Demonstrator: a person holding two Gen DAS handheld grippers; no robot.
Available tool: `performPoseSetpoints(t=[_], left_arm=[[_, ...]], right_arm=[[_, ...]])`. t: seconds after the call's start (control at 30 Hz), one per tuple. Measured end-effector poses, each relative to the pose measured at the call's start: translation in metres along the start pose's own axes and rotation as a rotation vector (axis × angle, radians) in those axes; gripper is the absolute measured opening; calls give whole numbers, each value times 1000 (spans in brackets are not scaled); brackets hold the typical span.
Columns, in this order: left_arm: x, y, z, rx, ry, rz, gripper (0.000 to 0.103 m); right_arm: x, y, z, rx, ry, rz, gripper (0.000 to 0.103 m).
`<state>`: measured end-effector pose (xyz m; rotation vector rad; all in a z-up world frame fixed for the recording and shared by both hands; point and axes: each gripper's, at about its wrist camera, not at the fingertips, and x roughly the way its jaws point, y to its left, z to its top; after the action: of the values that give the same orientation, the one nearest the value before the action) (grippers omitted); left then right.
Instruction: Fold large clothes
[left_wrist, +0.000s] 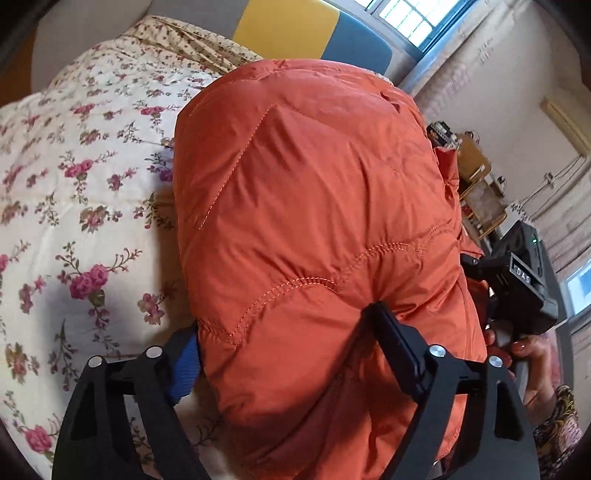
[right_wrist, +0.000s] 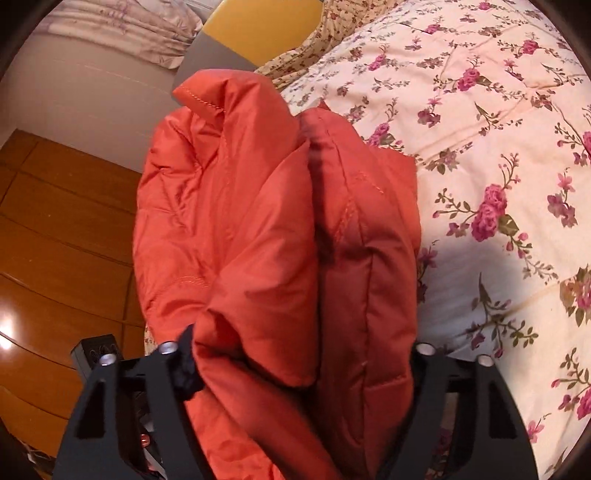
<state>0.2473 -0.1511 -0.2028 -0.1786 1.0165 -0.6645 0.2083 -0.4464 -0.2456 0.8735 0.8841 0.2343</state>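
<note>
Your left gripper (left_wrist: 284, 332) is clamped on the orange puffer jacket (left_wrist: 314, 206), quilted padding bulging between its jaws. The jacket hangs bunched above the floral quilt (left_wrist: 74, 192), which lies to its left. Your right hand (left_wrist: 532, 354) shows at the far edge. Your right gripper (right_wrist: 299, 354) grips the same jacket (right_wrist: 258, 221), doubled into thick folds; wooden floor (right_wrist: 62, 229) left, quilt (right_wrist: 498, 147) right.

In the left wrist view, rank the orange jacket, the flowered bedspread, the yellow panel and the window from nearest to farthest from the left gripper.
1. orange jacket: clamped between the fingers of the left gripper.
2. flowered bedspread: on the left, under the jacket.
3. yellow panel: past the bed's far edge, at top.
4. window: top right, on the back wall.
</note>
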Motion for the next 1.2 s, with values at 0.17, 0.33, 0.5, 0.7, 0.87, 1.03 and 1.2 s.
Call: performPoseSetpoints(t=[0.17, 0.33, 0.5, 0.7, 0.87, 1.03, 1.2], left_arm=[[-13, -18, -4, 64, -36, 59, 66], [-33, -37, -6, 163, -108, 115, 58], [-56, -42, -1, 199, -186, 138, 54], [-80, -25, 7, 195, -251, 176, 51], [-109, 5, 16, 179, -299, 244, 49], [-136, 48, 21, 145, -335, 323, 49], [-164, 97, 20, 65, -369, 394, 49]], right_arm=[[-10, 5, -8, -8, -51, 34, 53], [-28, 16, -13, -13, -114, 100, 47], [-32, 37, -19, -59, -138, 139, 46], [-12, 73, -24, -122, -145, 180, 46], [30, 103, -30, -140, -118, 223, 46], [79, 141, -36, -188, -81, 248, 45], [137, 186, -37, -257, -36, 269, 45]])
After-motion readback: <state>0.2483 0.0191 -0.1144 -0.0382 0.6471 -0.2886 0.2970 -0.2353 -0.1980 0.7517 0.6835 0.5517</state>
